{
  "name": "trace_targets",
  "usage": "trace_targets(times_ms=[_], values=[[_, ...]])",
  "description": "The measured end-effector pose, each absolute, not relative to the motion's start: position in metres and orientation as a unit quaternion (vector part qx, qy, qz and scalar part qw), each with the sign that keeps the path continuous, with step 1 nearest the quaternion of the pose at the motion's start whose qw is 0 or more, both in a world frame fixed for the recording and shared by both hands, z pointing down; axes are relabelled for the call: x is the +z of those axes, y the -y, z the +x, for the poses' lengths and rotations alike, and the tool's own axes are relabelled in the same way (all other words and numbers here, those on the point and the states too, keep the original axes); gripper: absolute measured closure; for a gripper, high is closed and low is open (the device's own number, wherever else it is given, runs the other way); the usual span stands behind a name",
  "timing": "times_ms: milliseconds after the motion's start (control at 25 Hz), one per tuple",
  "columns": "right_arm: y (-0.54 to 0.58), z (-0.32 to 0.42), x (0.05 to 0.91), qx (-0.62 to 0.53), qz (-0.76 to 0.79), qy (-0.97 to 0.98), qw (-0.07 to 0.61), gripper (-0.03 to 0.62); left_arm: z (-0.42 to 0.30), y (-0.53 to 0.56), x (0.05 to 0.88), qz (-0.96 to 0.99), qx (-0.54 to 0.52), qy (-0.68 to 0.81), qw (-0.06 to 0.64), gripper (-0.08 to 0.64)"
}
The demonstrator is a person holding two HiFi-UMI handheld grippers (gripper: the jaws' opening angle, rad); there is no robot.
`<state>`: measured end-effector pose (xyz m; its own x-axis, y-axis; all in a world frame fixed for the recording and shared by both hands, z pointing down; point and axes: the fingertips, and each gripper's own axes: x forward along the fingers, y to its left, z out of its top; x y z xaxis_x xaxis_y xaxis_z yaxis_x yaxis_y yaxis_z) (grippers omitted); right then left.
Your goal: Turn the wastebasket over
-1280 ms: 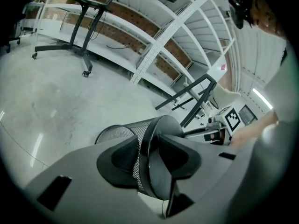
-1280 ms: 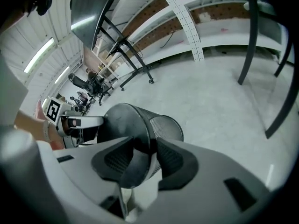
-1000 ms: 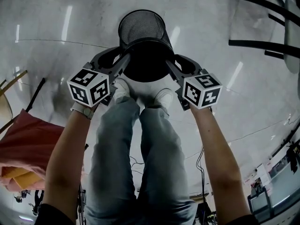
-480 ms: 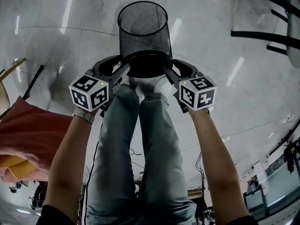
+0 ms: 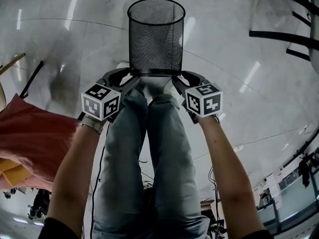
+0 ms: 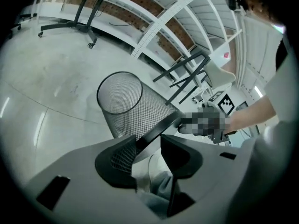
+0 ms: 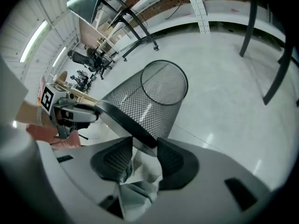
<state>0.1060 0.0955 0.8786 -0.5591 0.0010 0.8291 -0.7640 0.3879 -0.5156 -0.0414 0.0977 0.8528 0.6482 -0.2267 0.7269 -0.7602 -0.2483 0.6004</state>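
Gripping the black mesh wastebasket by its base rim, left gripper and right gripper hold it mouth-away; the left jaws have just eased wider.

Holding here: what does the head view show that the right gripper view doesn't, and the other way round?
Head view only: the marker cube on the right gripper and the right forearm. Right gripper view only: its jaws clamping the wastebasket by its dark band, plus wall shelving. Both: the mesh wastebasket and glossy floor.
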Motion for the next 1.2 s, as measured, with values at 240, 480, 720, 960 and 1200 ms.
trace_targets(times_ms=[240, 480, 720, 960, 1200], values=[[-0.11, 0.097, 0.918, 0.49, 0.226, 0.728, 0.422, 0.451, -0.044, -0.118, 0.909, 0.686, 0.268, 0.353, 0.577, 0.462], [-0.099, 0.096, 0.917, 0.493, 0.235, 0.728, 0.415, 0.451, -0.034, -0.111, 0.904, 0.695, 0.259, 0.338, 0.58, 0.462], [-0.044, 0.093, 0.887, 0.454, 0.25, 0.759, 0.395, 0.439, -0.044, -0.093, 0.874, 0.696, 0.231, 0.347, 0.585, 0.462], [0.023, 0.082, 0.858, 0.378, 0.232, 0.79, 0.423, 0.37, -0.056, -0.1, 0.824, 0.676, 0.197, 0.372, 0.604, 0.462], [0.077, 0.062, 0.843, 0.272, 0.178, 0.817, 0.476, 0.315, -0.058, -0.122, 0.798, 0.648, 0.165, 0.385, 0.636, 0.462]])
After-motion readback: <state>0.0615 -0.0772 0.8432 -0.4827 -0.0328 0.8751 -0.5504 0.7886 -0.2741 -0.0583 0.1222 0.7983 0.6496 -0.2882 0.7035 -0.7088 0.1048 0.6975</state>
